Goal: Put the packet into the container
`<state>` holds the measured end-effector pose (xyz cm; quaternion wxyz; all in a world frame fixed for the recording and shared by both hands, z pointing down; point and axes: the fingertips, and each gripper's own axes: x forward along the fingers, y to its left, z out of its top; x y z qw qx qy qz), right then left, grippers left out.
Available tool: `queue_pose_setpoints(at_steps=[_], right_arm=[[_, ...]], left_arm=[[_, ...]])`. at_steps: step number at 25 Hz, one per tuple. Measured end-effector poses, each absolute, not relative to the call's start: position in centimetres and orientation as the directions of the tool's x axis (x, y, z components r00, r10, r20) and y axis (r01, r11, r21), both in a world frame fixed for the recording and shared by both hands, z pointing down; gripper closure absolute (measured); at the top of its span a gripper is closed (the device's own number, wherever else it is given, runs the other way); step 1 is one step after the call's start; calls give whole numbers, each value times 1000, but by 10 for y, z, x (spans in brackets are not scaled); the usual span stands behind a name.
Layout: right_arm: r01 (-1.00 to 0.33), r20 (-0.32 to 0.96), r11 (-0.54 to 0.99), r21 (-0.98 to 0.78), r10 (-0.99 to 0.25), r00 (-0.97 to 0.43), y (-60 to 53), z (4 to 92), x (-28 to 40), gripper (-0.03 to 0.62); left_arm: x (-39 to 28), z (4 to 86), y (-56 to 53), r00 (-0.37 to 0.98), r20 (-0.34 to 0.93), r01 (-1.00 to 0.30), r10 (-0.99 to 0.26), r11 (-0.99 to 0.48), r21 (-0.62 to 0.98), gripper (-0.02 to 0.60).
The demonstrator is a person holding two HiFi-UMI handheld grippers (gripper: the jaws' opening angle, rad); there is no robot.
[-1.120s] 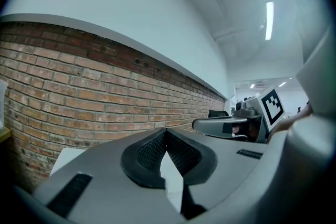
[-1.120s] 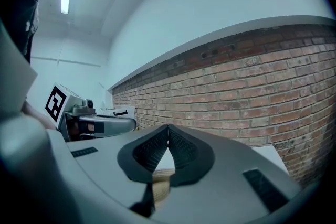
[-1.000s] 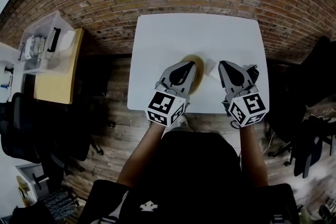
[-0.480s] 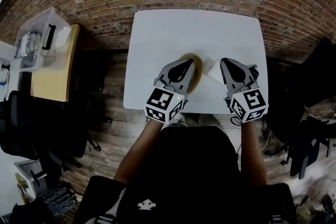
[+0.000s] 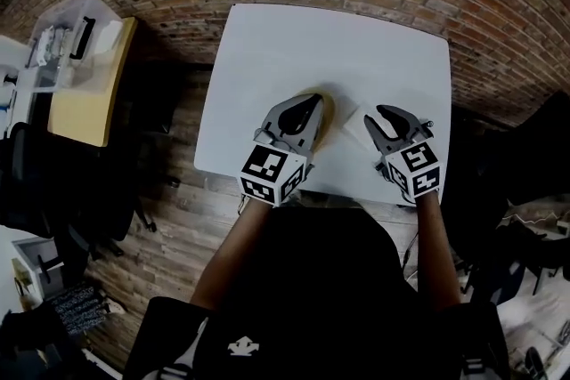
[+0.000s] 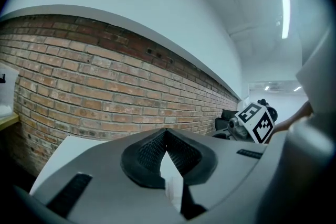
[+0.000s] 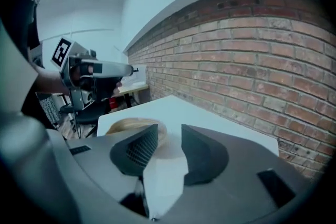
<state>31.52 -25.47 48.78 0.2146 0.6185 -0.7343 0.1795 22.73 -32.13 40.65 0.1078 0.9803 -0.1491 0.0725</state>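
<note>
A shallow wooden bowl (image 5: 326,106) stands on the white table (image 5: 294,49), also seen low in the right gripper view as the bowl (image 7: 134,126). My left gripper (image 5: 312,101) hovers over the bowl's near rim, its jaws closed tip to tip (image 6: 167,132) with nothing between them. My right gripper (image 5: 376,115) is just right of the bowl, and its jaws (image 7: 169,128) are opening. A white packet (image 7: 164,178) lies between and below them, hard to separate from the white table. In the head view the packet (image 5: 354,117) shows faintly beside the bowl.
The table's near edge runs just behind both grippers. A yellow wooden side table (image 5: 85,93) with a clear plastic box (image 5: 67,36) stands to the left. Dark chairs (image 5: 534,165) stand to the right. A brick wall (image 7: 252,60) rises past the table's far edge.
The right gripper's jaws have parted from shut. Both grippers stay near the bowl. The head view has shifted slightly.
</note>
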Motion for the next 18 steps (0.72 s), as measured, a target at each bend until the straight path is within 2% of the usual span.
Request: queue_pose_setpoints(at_steps=[5,8,18], right_arm=[[-963,637,270,-7,-741,-212,-254,528,313,309],[-947,696,320,-16,-677,-240,-249,558,313,232],[-923,822,383,-25,-518,-237,-237,630,316,79]], left_arm=[[226,410,-324,923,188,-369,-335,-910,190,577],[222,413,-324,909,202,-401,-365,-898,182,577],[209,417,-329,869,226,-481,-441,-860,172,577]])
